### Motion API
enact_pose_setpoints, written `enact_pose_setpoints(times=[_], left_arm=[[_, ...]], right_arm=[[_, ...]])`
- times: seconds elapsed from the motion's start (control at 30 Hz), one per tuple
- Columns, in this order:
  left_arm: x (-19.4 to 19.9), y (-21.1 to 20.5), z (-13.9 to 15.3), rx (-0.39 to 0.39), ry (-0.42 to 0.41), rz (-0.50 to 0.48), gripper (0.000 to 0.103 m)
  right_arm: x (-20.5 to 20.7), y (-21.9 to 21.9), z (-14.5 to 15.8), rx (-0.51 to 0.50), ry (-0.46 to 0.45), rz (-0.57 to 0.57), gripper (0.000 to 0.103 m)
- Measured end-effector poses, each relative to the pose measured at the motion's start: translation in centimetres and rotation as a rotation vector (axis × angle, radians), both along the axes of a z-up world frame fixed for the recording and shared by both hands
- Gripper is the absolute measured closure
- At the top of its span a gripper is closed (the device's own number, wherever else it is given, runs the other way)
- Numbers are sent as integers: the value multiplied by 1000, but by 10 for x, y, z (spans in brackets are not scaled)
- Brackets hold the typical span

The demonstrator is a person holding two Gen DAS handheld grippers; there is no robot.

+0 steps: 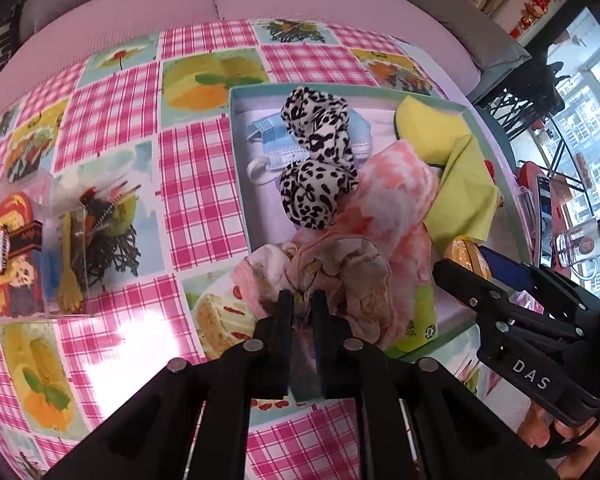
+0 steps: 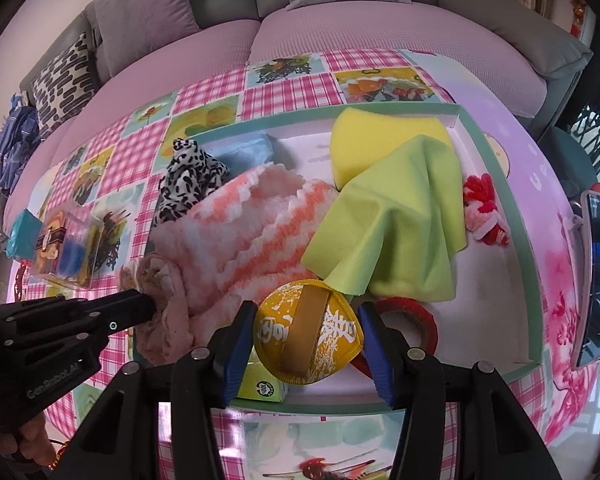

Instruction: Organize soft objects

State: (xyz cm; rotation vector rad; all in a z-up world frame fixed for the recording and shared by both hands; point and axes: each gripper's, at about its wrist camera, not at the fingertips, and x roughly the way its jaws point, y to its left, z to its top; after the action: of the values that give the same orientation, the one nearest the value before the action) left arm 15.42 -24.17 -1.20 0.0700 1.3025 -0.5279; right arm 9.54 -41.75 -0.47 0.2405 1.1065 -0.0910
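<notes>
Left wrist view shows my left gripper (image 1: 302, 304) clamped on the beige floral cloth (image 1: 356, 272) at the tray's (image 1: 236, 128) near-left corner, while my right gripper (image 2: 308, 340) grips the yellow pouch (image 2: 296, 344).

In the tray (image 2: 496, 168) I count one yellow sponge (image 2: 376, 140) at twelve o'clock, one green cloth (image 2: 396, 224), one pink-and-white towel (image 2: 252, 224), one leopard-print scarf (image 2: 188, 184) at ten o'clock, one red-and-white rope knot (image 2: 484, 208) at three o'clock, one yellow pouch (image 2: 308, 340), one red tape roll (image 2: 416, 316), and one beige frilly cloth (image 1: 340, 276). I hold two grippers.
</notes>
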Motion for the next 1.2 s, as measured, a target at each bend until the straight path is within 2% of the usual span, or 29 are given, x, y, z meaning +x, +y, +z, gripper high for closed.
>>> enact_pose_setpoints(times=[0.1, 0.13, 0.47, 0.5, 0.53, 0.6, 0.67, 0.73, 0.87, 0.97, 1.2], left_arm=[[-1, 3, 5, -2, -10, -2, 67], [-2, 3, 7, -5, -11, -1, 65], [-16, 27, 33, 5, -68, 50, 62], [-17, 32, 36, 9, -76, 63, 58], [-18, 36, 38, 15, -84, 76, 49], [-21, 48, 42, 30, -107, 107, 44], [-25, 59, 45, 48, -124, 131, 42], [-29, 69, 46, 68, -138, 151, 34], [-41, 86, 44, 115, -182, 187, 30], [-51, 105, 39, 133, -200, 215, 22], [-75, 141, 22, 154, -213, 280, 20]], right_arm=[[-1, 1, 3, -8, -2, -2, 48], [-1, 1, 4, -11, -1, -2, 48], [-16, 0, 14, -23, 2, -23, 43], [-18, 1, 15, -23, 1, -23, 43], [-20, 2, 16, -22, 0, -23, 43], [-25, 6, 19, -24, 0, -25, 40], [-30, 10, 20, -25, 1, -27, 36], [-34, 15, 21, -24, 2, -24, 32], [-44, 28, 20, -29, 9, -13, 30], [-52, 39, 19, -34, 13, -6, 26], [-65, 63, 13, -53, 16, 15, 17]])
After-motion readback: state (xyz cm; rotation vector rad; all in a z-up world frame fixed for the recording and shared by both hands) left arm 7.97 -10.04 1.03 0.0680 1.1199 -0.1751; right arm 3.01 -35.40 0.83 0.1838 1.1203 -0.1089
